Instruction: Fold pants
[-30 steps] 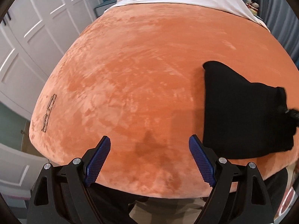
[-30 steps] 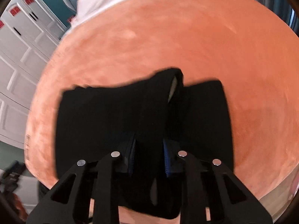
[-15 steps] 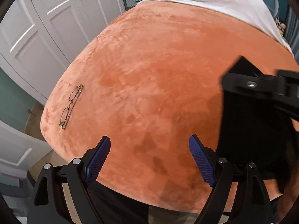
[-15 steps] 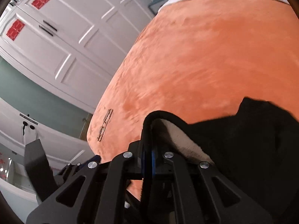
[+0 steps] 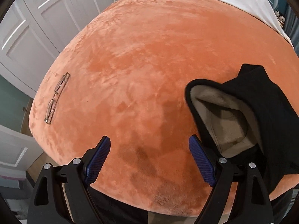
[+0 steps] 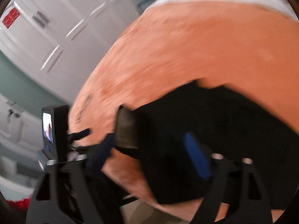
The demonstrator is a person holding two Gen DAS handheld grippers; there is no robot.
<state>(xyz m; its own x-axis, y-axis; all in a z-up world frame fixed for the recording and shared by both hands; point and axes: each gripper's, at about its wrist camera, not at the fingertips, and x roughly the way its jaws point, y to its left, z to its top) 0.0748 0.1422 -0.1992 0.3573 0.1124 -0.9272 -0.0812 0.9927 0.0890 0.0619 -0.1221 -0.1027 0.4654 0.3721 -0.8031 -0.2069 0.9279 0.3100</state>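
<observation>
Where a flat black rectangle lay on the orange bed cover (image 5: 149, 65) a second ago, the pants (image 5: 261, 112) now sit bunched near the bed's front right edge, one end flipped up so the pale fleece lining shows in an open pocket of cloth. Right hand-held gripper (image 6: 149, 155): jaws opening after a tight pinch on a fold half a second back; blurred view, black cloth lies between and under the fingers, pads apparently not pressing on it. Left hand-held gripper (image 5: 149, 160): wide, as before, nothing between the blue pads, bare cover under it, its right finger just beside the flipped end. Glasses (image 5: 57, 97) lie well apart at the far left edge. Judgement: fold carried over and let go, but the upturned end needs laying flat.
</observation>
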